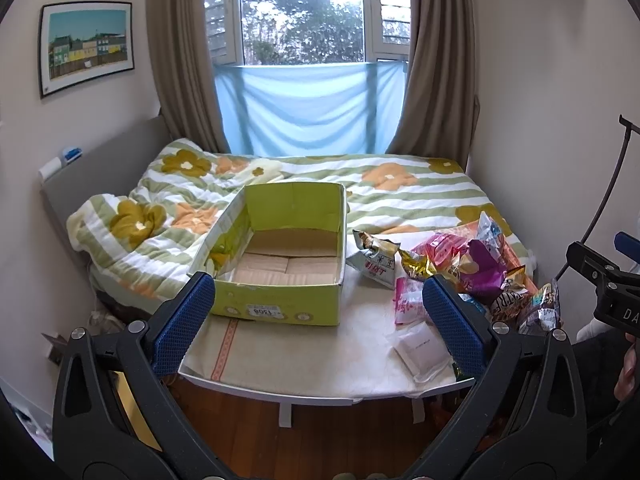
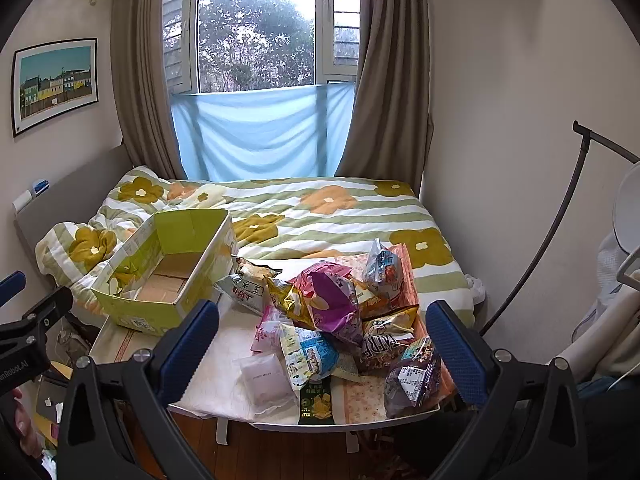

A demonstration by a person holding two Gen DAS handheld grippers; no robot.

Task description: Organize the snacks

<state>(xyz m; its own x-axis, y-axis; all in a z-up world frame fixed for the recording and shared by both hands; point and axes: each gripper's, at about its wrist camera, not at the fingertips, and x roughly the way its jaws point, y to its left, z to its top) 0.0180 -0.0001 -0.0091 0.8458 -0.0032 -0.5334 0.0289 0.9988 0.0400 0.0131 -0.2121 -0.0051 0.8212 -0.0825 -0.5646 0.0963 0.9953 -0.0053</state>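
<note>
An open green cardboard box (image 1: 280, 256) stands empty on the left of a small cloth-covered table (image 1: 304, 356); it also shows in the right wrist view (image 2: 160, 276). A pile of snack bags (image 2: 344, 312) lies on the table's right side, with a purple bag (image 2: 334, 304) on top and a white packet (image 2: 266, 378) at the front. The pile also shows in the left wrist view (image 1: 468, 272). My left gripper (image 1: 318, 320) is open and empty, before the table's front edge. My right gripper (image 2: 320, 344) is open and empty, facing the pile.
A bed with a flowered, striped quilt (image 2: 320, 216) lies behind the table, under a curtained window (image 2: 256, 40). Walls close in on both sides. A black curved stand (image 2: 560, 216) and white furniture (image 2: 624, 280) are at the right. Wooden floor (image 1: 304, 432) is below the table.
</note>
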